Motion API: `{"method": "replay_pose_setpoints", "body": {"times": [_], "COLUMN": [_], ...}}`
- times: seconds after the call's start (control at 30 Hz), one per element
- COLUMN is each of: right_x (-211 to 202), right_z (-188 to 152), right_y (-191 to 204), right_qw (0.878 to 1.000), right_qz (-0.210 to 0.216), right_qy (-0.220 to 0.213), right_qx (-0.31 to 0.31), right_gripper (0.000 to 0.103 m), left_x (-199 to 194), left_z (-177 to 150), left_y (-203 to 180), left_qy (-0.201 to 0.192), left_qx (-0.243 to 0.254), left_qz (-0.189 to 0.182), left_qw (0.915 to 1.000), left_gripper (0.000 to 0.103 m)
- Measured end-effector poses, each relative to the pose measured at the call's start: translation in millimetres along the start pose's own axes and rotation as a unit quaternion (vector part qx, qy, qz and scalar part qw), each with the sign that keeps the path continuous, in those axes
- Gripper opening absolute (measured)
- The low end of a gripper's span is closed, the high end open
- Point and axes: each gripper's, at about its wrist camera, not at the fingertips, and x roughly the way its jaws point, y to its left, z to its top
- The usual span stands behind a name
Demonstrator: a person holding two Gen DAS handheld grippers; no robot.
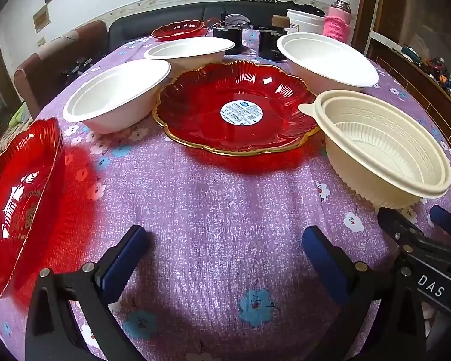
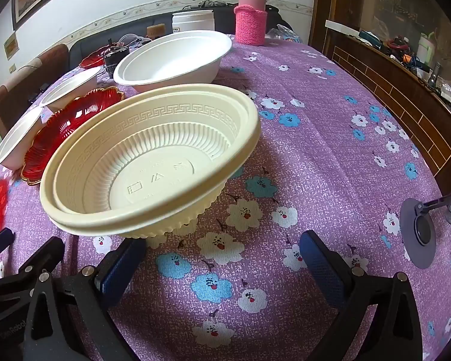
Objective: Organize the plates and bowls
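A large red gold-rimmed plate lies mid-table, also at the left of the right wrist view. A second red plate sits at the near left, a third at the far end. Three white bowls stand around it: left, far, right, the last also in the right wrist view. A cream ribbed bowl sits at the near right, just beyond my right gripper. My left gripper is open over bare cloth. Both grippers are open and empty.
A purple flowered tablecloth covers the table. A pink knitted bottle, a white jar and dark boxes stand at the far end. A wooden cabinet runs along the right. A grey round stand sits near right.
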Motion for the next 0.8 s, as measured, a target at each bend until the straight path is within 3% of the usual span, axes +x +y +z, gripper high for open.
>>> {"method": "replay_pose_setpoints", "body": {"times": [0.8], "right_x": [-0.2], "right_z": [0.1], "right_y": [0.1], "right_qw": [1.0], "right_qz": [0.0], "right_qy": [0.0], "right_qx": [0.0], "right_gripper": [0.102], "left_x": [-4.4], "left_z": [-4.0], "left_y": [1.9], "left_qy": [-0.001], "left_qx": [-0.002], "left_qz": [0.001], "left_qw": [1.0], "left_gripper": [0.103]}}
